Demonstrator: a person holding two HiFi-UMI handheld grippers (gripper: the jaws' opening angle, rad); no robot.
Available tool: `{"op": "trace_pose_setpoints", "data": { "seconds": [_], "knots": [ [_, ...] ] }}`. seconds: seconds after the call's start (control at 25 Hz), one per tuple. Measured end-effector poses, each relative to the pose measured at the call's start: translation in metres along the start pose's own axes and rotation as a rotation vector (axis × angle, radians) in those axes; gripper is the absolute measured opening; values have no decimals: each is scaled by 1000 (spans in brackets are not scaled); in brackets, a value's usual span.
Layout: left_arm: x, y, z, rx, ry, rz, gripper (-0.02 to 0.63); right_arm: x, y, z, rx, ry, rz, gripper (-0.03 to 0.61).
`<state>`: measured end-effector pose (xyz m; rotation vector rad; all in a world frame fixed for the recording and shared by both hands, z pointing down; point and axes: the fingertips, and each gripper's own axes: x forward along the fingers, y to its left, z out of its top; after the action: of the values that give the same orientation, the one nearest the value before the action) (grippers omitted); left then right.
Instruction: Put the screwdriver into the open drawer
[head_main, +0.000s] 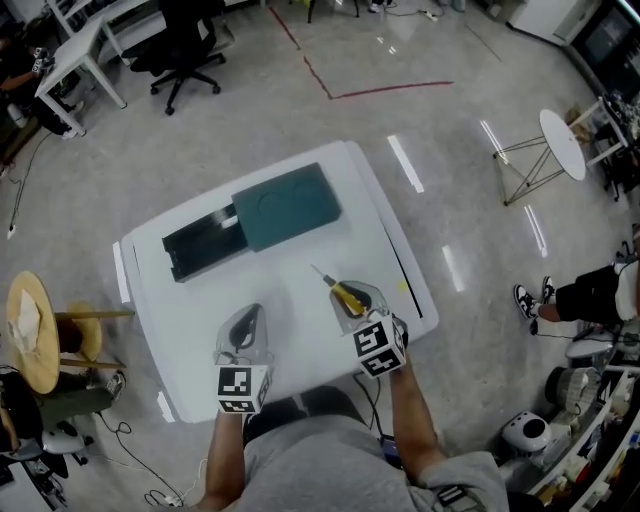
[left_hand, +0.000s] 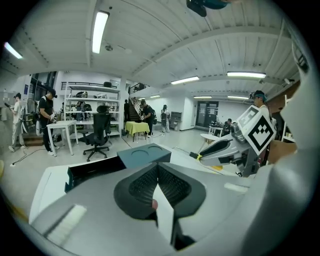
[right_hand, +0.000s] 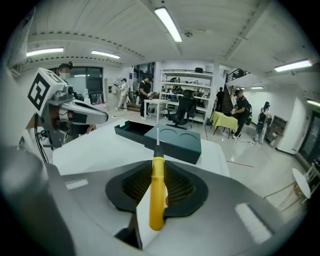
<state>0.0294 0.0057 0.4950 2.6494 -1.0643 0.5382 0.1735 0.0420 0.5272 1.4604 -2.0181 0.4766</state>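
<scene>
White table (head_main: 300, 330): your right gripper (head_main: 353, 302) grips screwdriver (head_main: 341, 291); left gripper (head_main: 243, 333) closed, empty; drawer (head_main: 203, 246) open, unfilled; carrying and placing remain

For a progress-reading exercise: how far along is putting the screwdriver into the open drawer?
Done: the drawer stands open, and the right gripper is shut on the screwdriver above the table. In hand: the carry, blade pointing toward the drawer. Still to do: bring it over the drawer and release it inside. The left gripper is shut, empty.
</scene>
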Motion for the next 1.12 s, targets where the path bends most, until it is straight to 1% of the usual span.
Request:
{"op": "trace_pose_setpoints", "data": {
  "seconds": [0.12, 0.28, 0.4, 0.56, 0.8, 1.12],
  "knots": [
    [-8, 8, 3, 0, -18, 24, 12, -4, 7, 16, 0, -58, -5, 78],
    [-21, 17, 13, 1, -55, 48, 12, -11, 17, 38, 24, -131, -8, 78],
    [-31, 24, 17, -9, -66, 72, 12, -15, 26, 51, 33, -174, -5, 78],
    [-42, 31, 21, -16, -82, 95, 12, -18, 40, 66, 52, -224, 29, 78],
    [-60, 53, 25, -35, -103, 147, 12, -8, 72, 85, 20, -239, 96, 78],
    [-82, 76, 26, -64, -105, 214, 12, 5, 107, 106, -30, -237, 187, 78]
  ]
}}
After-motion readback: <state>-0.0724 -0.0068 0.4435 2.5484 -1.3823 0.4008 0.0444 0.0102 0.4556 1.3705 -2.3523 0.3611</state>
